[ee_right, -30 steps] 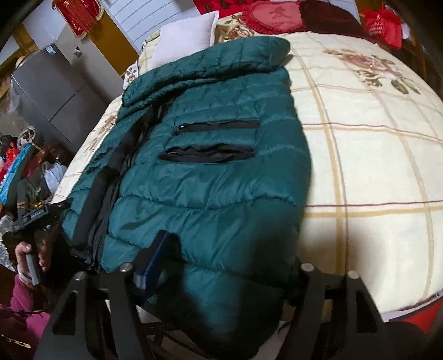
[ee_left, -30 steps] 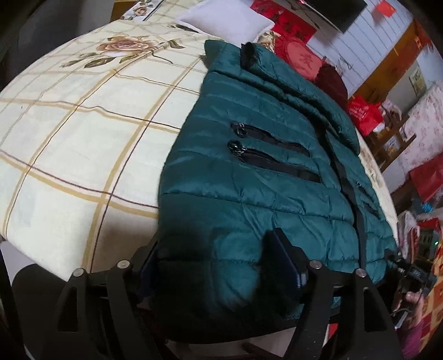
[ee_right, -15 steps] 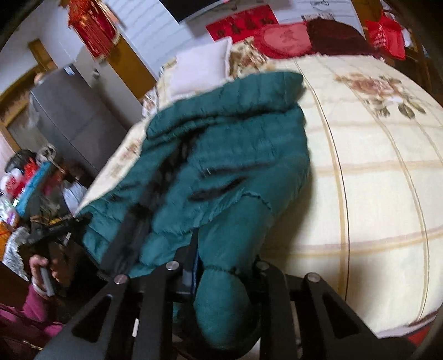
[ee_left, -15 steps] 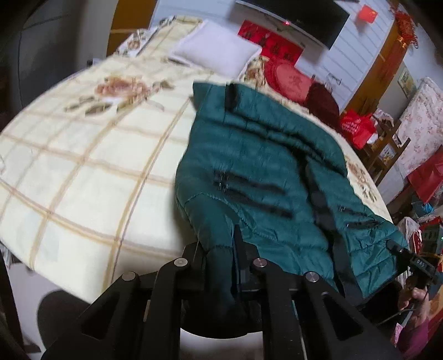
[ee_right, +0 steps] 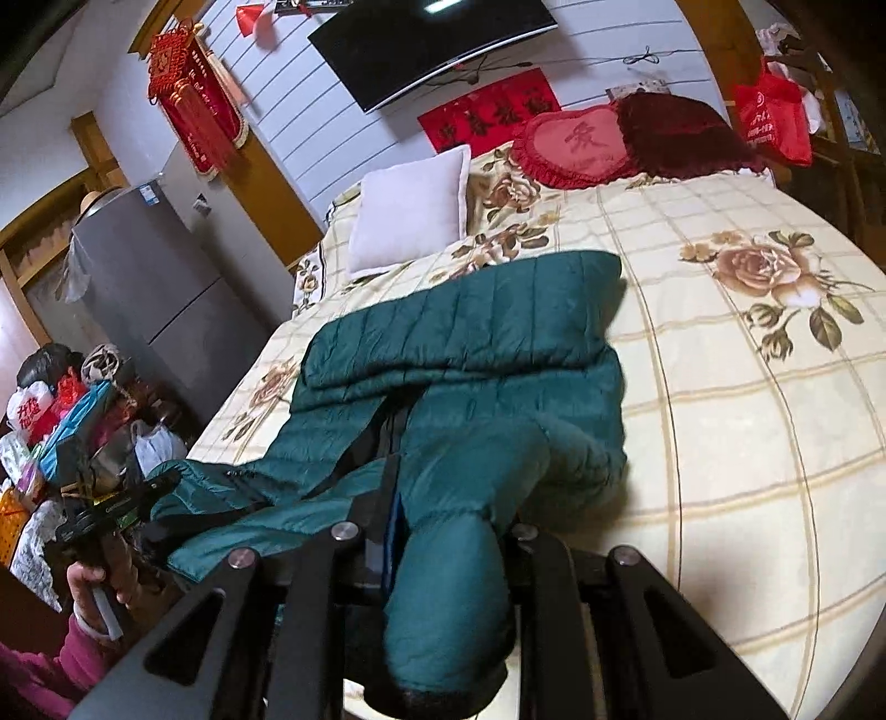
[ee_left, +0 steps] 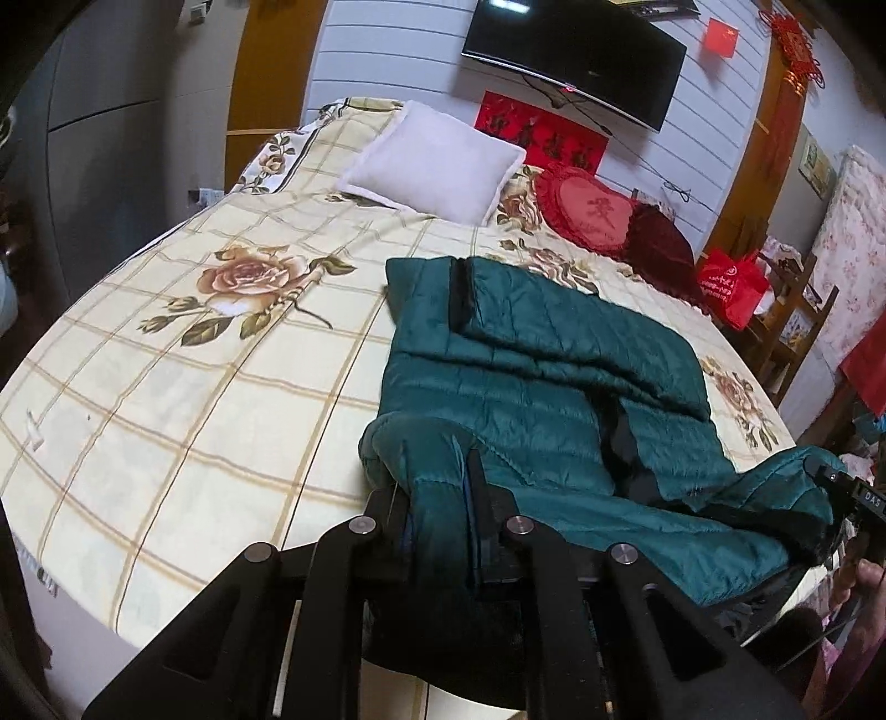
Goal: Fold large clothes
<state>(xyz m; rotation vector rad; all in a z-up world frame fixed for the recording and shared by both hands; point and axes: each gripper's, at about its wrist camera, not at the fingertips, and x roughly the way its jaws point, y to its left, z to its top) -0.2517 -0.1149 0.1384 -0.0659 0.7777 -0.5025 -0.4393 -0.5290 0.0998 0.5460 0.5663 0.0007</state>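
A dark green quilted jacket (ee_left: pixel 531 382) (ee_right: pixel 476 343) lies on a bed covered by a cream plaid sheet with roses (ee_left: pixel 183 387) (ee_right: pixel 731 399). My left gripper (ee_left: pixel 443 498) is shut on one bottom corner of the jacket, and that hem bunches up between its fingers. At the other bottom corner my right gripper (ee_right: pixel 448 531) is shut on a thick fold of the hem. Both corners are lifted off the sheet, while the collar end rests flat farther up the bed. In the left wrist view the right gripper (ee_left: pixel 847 493) shows at the far right edge.
A white pillow (ee_left: pixel 432 160) (ee_right: pixel 410 210), a red heart cushion (ee_left: pixel 592 213) and a dark red cushion (ee_right: pixel 681 133) lie at the head of the bed. A television (ee_left: pixel 576 52) hangs above. A grey fridge (ee_right: pixel 160 277) and cluttered bags (ee_right: pixel 61 404) stand beside the bed.
Both grippers went from open around the jacket's bottom edge to shut on it. They then rose, lifting both bottom corners off the sheet.
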